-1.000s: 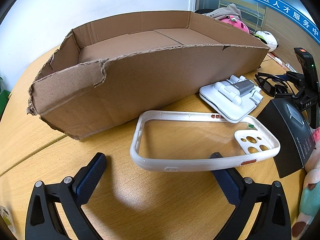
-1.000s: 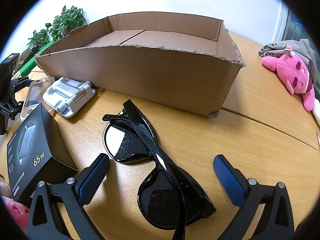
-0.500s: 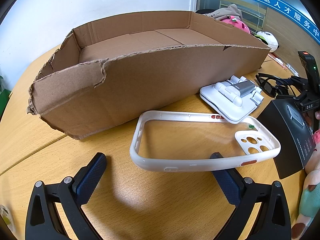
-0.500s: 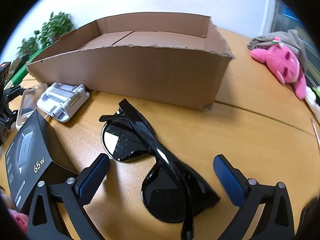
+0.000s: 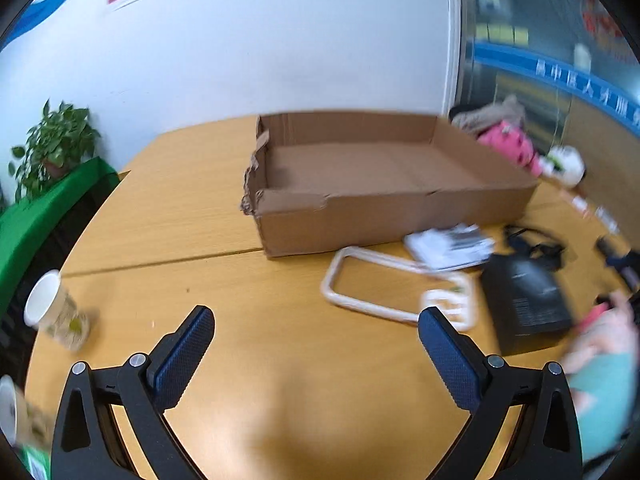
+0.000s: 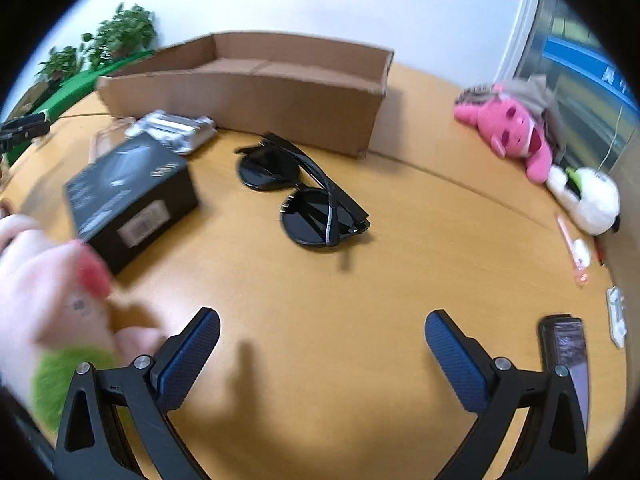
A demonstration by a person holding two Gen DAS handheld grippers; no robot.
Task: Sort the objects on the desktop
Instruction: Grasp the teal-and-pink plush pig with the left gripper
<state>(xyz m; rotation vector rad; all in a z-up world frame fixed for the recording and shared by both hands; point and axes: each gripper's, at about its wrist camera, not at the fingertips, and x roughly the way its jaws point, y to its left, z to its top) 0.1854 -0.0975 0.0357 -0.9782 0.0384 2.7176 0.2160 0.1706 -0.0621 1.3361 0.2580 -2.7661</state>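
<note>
Two grippers hang spread wide and empty above the wooden tabletop [image 5: 168, 220]: the left gripper [image 5: 316, 344] and the right gripper [image 6: 322, 344]. Toward the far edge lies an empty cardboard box [image 5: 360, 168]. Just before it rest a white phone case [image 5: 360, 304], a folded white stand [image 6: 172, 130], a black carton [image 6: 132, 196] and black sunglasses [image 6: 304, 196]. Behind stand a white wall [image 5: 260, 40] and potted plant [image 5: 52, 140]

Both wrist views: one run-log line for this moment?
left gripper open, empty | right gripper open, empty | cardboard box empty | sunglasses, phone case on table
</note>
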